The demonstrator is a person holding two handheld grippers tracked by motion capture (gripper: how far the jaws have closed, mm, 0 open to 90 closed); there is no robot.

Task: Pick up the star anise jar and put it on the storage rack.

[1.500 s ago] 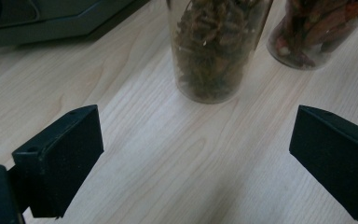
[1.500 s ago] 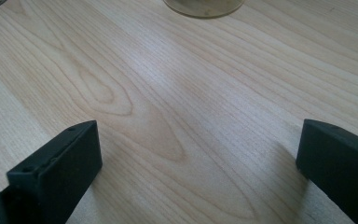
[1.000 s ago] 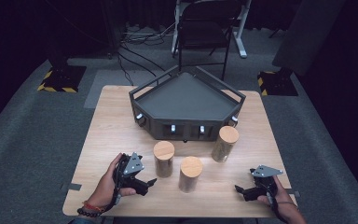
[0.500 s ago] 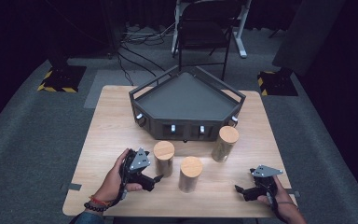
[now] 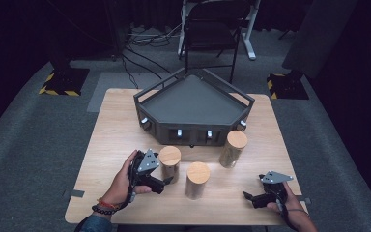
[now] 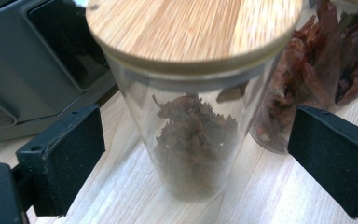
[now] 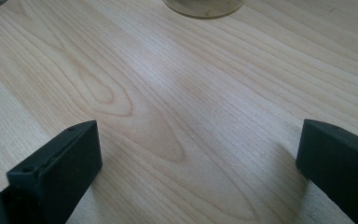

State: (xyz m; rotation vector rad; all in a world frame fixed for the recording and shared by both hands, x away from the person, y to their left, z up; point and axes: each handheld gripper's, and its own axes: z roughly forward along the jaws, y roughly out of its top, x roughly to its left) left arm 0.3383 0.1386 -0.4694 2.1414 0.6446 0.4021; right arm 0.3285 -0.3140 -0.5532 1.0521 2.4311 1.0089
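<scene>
The table (image 5: 116, 116) carries everything, and the biggest thing on it is the dark five-sided tray (image 5: 193, 101), set at the middle of the far edge with its pointed end away from the person. It lies bare inside, probably the place meant for what stands in front of it.

Three glass jars with bamboo lids stand upright just before the tray's near wall, well inside the table's edges. The right jar (image 5: 234, 148) is closest to the tray. The middle jar (image 5: 197, 180) stands nearest the person. The left jar (image 5: 169, 163) is the one in hand; in the left gripper view it (image 6: 193, 140) holds dark dried leaves, and the jar behind it (image 6: 326, 60) holds red dried pieces. Standing apart from one another, the jars leave room for a gripper to come around each.

The left gripper (image 5: 163, 180) is level at the left jar's side, low on its body, likely so the grip falls on glass rather than lid. Its jaws stand wide apart, one on each side of the jar, with clear gaps to the glass: nothing is clamped.

The right gripper (image 5: 249, 197) rests near the near right corner, jaws spread wide over bare wood, holding nothing, seemingly waiting.
</scene>
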